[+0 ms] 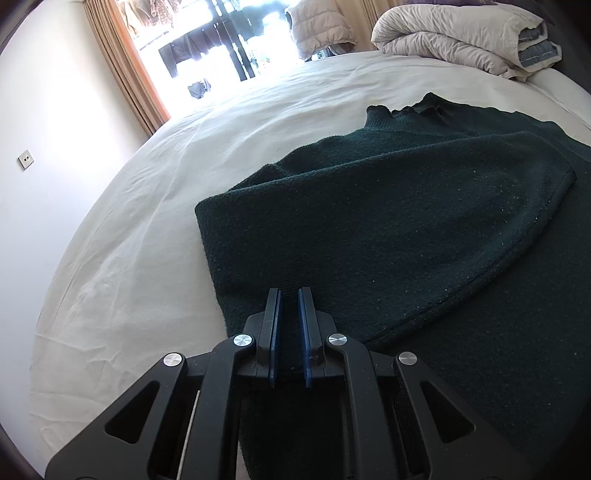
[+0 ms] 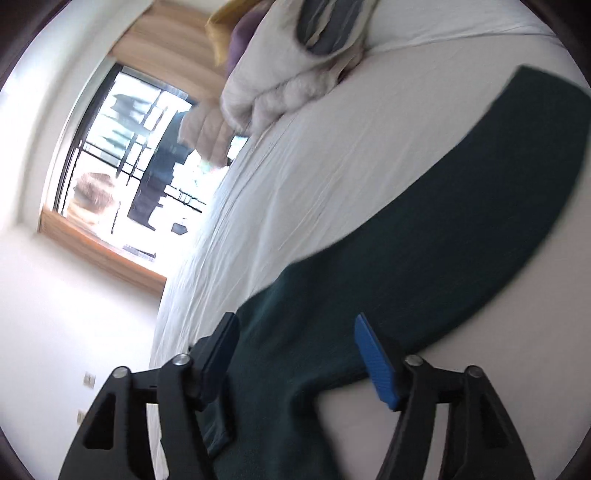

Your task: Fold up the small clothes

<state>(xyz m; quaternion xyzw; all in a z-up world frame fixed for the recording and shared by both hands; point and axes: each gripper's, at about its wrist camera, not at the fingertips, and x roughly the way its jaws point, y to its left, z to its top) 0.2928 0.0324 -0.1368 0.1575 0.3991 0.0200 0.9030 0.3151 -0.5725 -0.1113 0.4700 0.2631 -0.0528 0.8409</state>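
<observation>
While the left gripper (image 1: 289,295) sits low at the near hem of the dark green knit sweater (image 1: 369,229), its blue pads stand close together with only a narrow slot between them, and knit fabric fills that slot, so it appears pinched on the hem. Its nearer sleeve lies folded across the body, with the ribbed collar at the far end. From the right wrist view, the right gripper (image 2: 297,347) has its jaws spread wide, holding nothing, with the sweater (image 2: 424,240) running beneath and between the fingers; this view is motion-blurred. All of the garment rests on the white bed sheet (image 1: 147,221). Farther off, a rolled cream duvet (image 1: 454,33) sits at the far end of the bed, and a bright window (image 2: 122,155) with beige curtains (image 1: 122,74) lies beyond.
</observation>
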